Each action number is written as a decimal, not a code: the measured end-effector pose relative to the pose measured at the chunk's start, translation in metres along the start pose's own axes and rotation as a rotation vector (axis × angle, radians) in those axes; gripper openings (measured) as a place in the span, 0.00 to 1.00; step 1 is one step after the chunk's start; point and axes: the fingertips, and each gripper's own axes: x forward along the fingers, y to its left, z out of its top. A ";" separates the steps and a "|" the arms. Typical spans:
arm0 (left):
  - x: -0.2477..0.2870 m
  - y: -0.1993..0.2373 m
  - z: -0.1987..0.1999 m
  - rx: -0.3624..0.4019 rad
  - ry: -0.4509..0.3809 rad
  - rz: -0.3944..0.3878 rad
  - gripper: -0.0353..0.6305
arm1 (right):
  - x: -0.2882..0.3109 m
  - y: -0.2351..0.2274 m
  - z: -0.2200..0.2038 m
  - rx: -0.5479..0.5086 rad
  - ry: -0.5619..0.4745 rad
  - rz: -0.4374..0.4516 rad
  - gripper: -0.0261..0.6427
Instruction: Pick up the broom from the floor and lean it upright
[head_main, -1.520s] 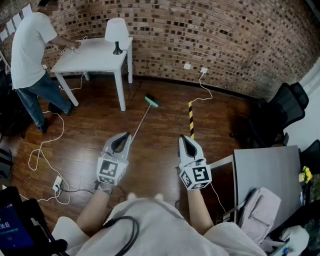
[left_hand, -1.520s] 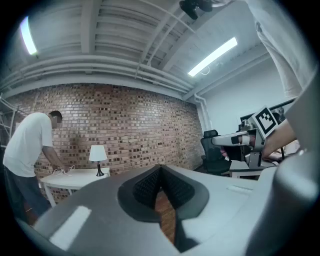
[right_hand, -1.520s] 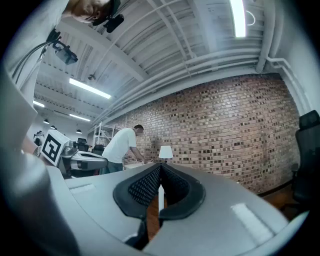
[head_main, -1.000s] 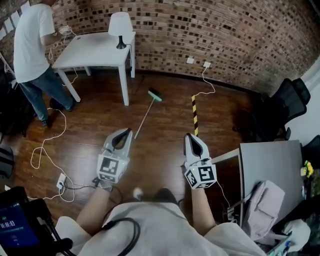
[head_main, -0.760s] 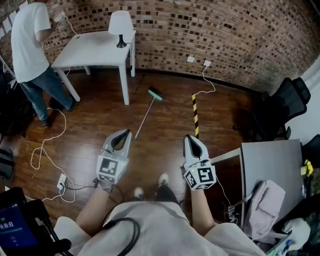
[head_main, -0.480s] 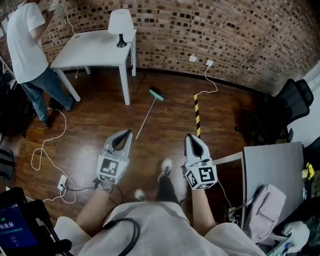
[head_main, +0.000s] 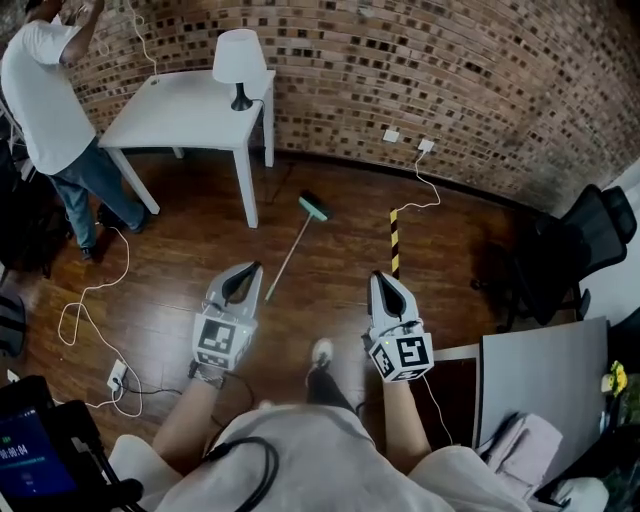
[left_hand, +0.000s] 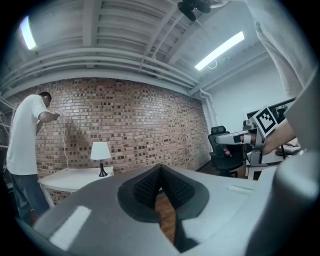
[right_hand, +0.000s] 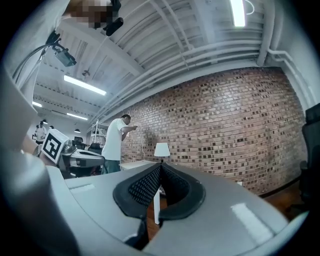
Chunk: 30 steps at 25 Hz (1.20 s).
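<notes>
Left grey two-jaw gripper with marker cube (head_main: 250, 272): pointing level, jaws pressed together on nothing, same in the left gripper view (left_hand: 160, 172). Just ahead of its tip and slightly right: near end of the slim pale-handled broom with teal head (head_main: 288, 245), flat on the dark wooden floor (head_main: 200, 270). Long axis running away from that tip, slanting right toward the brick wall, head at the far end. Right grey two-jaw gripper (head_main: 378, 280): likewise closed and empty (right_hand: 160, 170), well right of the handle. Left judged nearer, probably the one to reach; opening and tipping down needed first. Broom absent from both gripper views. Gap between handle end and left tip hard to make out.
</notes>
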 end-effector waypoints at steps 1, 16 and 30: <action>0.010 0.001 0.002 0.002 -0.004 0.004 0.05 | 0.007 -0.008 0.003 -0.001 -0.009 0.002 0.06; 0.121 0.004 0.025 -0.018 -0.001 0.091 0.05 | 0.077 -0.107 0.023 0.013 -0.041 0.090 0.06; 0.172 0.003 0.037 -0.001 0.005 0.119 0.05 | 0.122 -0.146 0.029 0.023 -0.054 0.176 0.06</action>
